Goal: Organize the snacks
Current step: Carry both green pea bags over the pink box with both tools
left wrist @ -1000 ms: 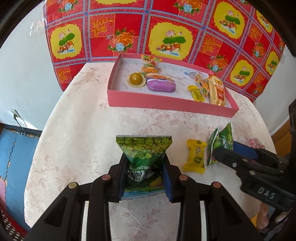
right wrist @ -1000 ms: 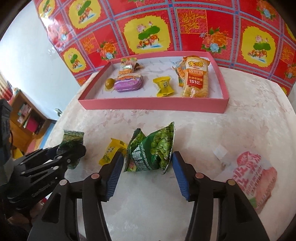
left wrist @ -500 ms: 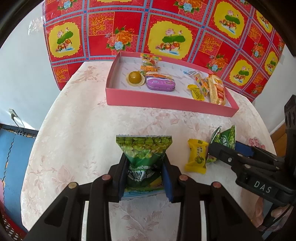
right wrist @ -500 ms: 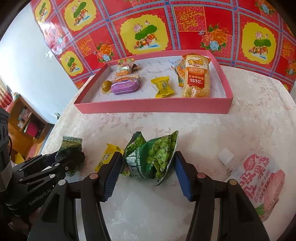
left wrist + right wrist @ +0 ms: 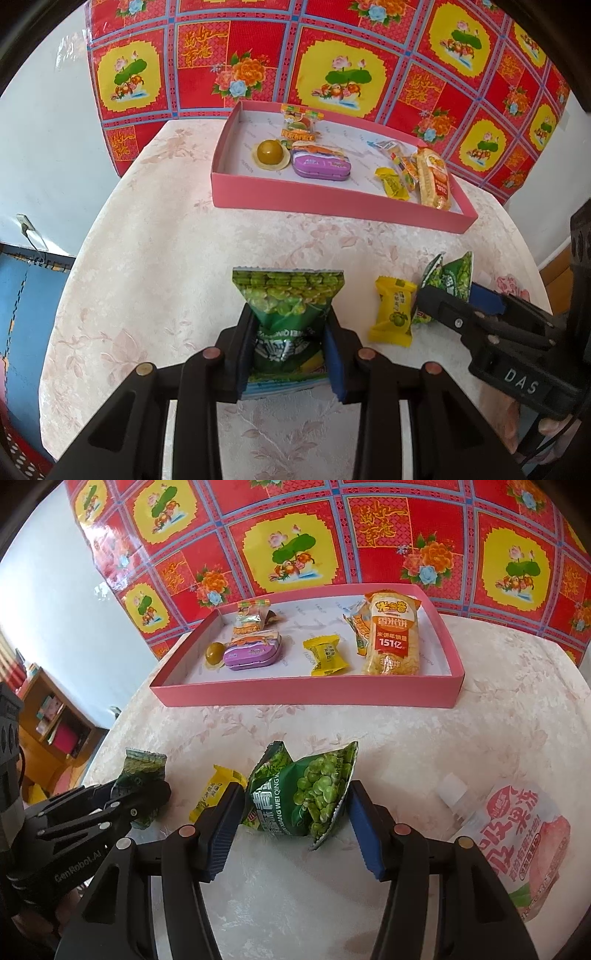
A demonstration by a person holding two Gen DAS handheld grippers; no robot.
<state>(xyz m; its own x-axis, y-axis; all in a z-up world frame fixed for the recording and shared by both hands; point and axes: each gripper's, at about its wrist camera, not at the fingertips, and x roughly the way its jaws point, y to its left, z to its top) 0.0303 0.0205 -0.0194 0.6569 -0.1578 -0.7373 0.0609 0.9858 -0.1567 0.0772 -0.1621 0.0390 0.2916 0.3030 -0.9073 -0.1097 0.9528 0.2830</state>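
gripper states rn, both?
Left gripper: shut on a green pea packet.
Right gripper: open around another pea packet, not clamped yet.

Both cams sit right behind their own fingers, low over the table (image 5: 155,258), facing the pink tray (image 5: 332,203) and the red patterned cloth (image 5: 258,66) filling the top of each frame. The left view catches the right gripper (image 5: 443,295) at its lower right; the right view catches the left gripper (image 5: 147,797) at its lower left. Both share the tray and the yellow candy (image 5: 218,790).
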